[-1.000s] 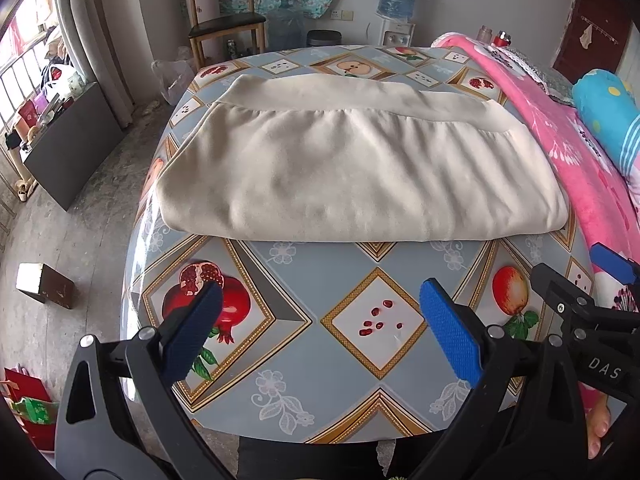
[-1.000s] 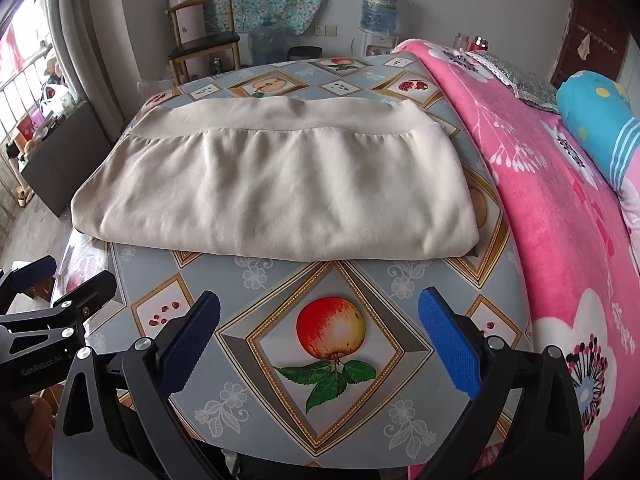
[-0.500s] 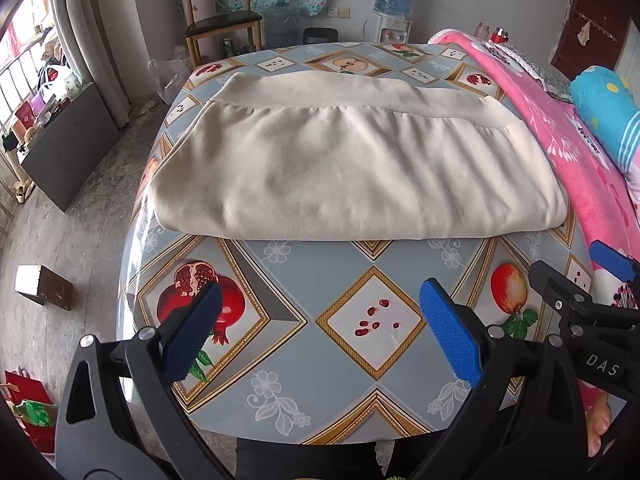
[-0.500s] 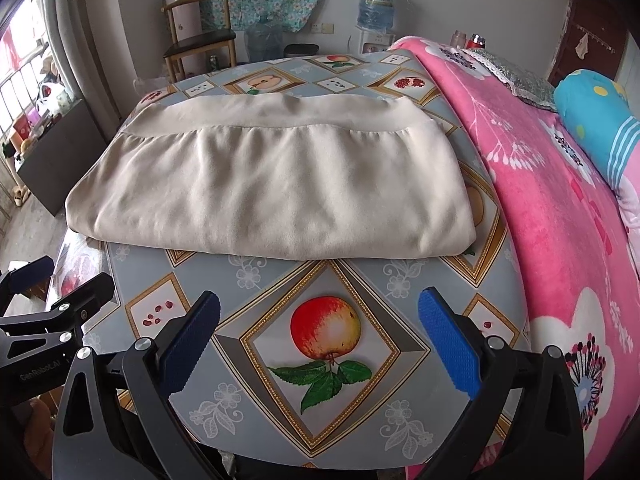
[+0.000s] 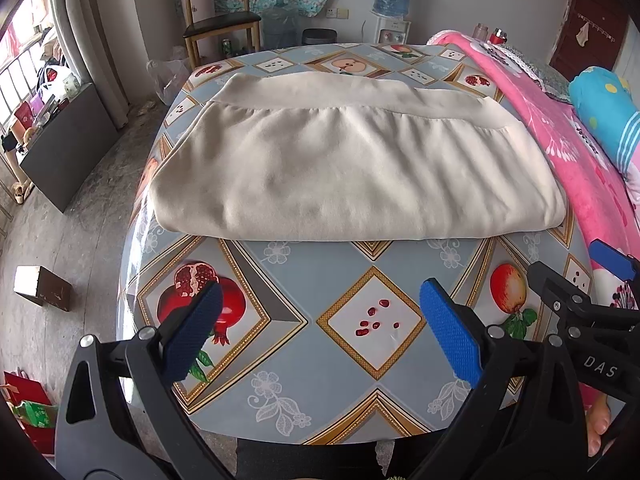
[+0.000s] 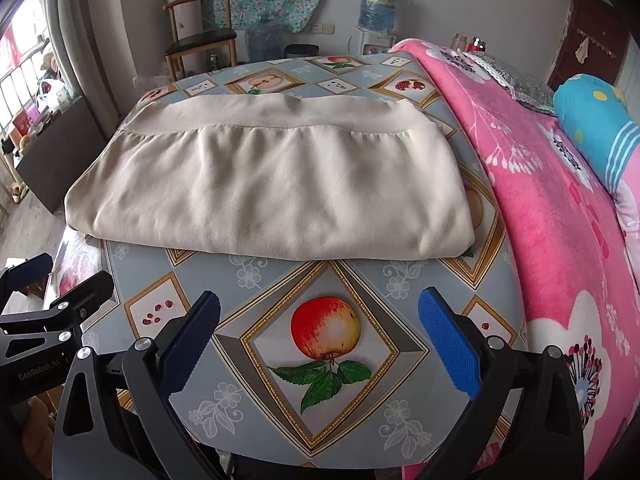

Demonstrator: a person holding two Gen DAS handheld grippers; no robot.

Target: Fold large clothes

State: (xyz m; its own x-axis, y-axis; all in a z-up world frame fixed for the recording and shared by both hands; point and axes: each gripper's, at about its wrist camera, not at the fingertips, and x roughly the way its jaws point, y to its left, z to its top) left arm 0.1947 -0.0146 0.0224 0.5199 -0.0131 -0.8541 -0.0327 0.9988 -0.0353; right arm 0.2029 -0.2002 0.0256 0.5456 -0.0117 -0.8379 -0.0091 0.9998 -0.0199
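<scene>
- Drifted slightly nearer to the folded cream garment (image 5: 352,168) since a second ago, both claws.
- Left wrist: garment smooth, doubled over, banded hem at far edge, lying mid-surface (image 5: 340,276); left claw (image 5: 320,336) spread wide, empty; cardboard box (image 5: 42,288) on floor.
- Right wrist: same garment beside pink blanket (image 6: 560,208); right claw (image 6: 320,340) agape, holding nothing.

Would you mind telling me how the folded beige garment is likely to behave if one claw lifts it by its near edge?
The beige garment would probably sag and unfold, since its soft layers show gentle wrinkles. On the glossy tablecloth it may slide when pushed. Its width suggests lifting with both claws.
</scene>
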